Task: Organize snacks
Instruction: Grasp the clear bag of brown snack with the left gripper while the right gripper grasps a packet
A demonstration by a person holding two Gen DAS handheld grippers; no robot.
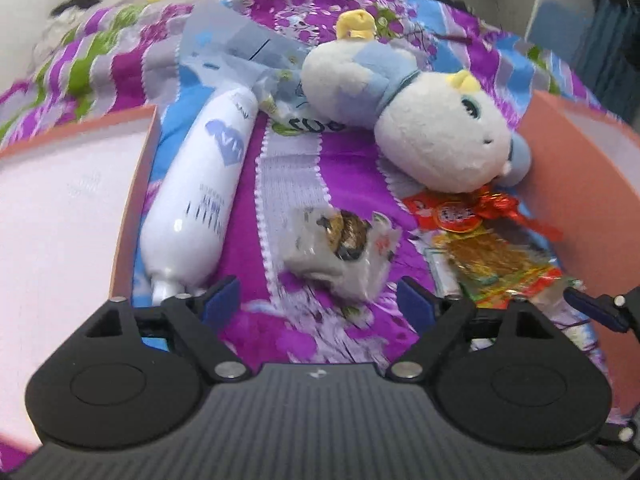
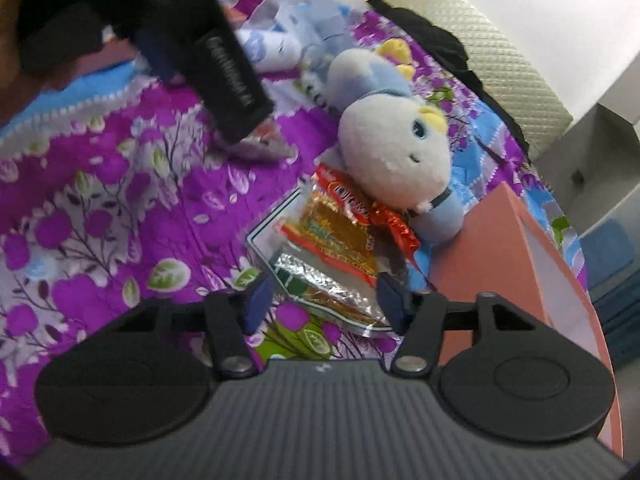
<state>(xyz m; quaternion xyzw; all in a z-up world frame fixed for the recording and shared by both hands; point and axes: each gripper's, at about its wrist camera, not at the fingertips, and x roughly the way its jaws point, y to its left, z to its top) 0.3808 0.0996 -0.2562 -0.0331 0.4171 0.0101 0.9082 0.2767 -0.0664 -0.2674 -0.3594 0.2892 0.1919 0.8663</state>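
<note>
My left gripper [image 1: 320, 300] is open just short of a small grey snack packet [image 1: 344, 248] that lies on the purple flowered bedspread [image 1: 288, 184]. Its pads do not touch the packet. My right gripper [image 2: 326, 302] is open astride a pile of snack packets: a foil one [image 2: 320, 284] lies between its blue pads, with an orange and red one [image 2: 340, 224] beyond. In the left wrist view this pile [image 1: 480, 240] sits at the right, and one of the right gripper's fingertips [image 1: 596, 308] shows beside it.
A white and blue plush toy [image 1: 420, 120] lies behind the snacks. A white bottle [image 1: 204, 192] and a crumpled clear bag [image 1: 240, 52] lie to the left. One pink box [image 1: 60, 200] stands at the left and another [image 2: 500, 260] at the right.
</note>
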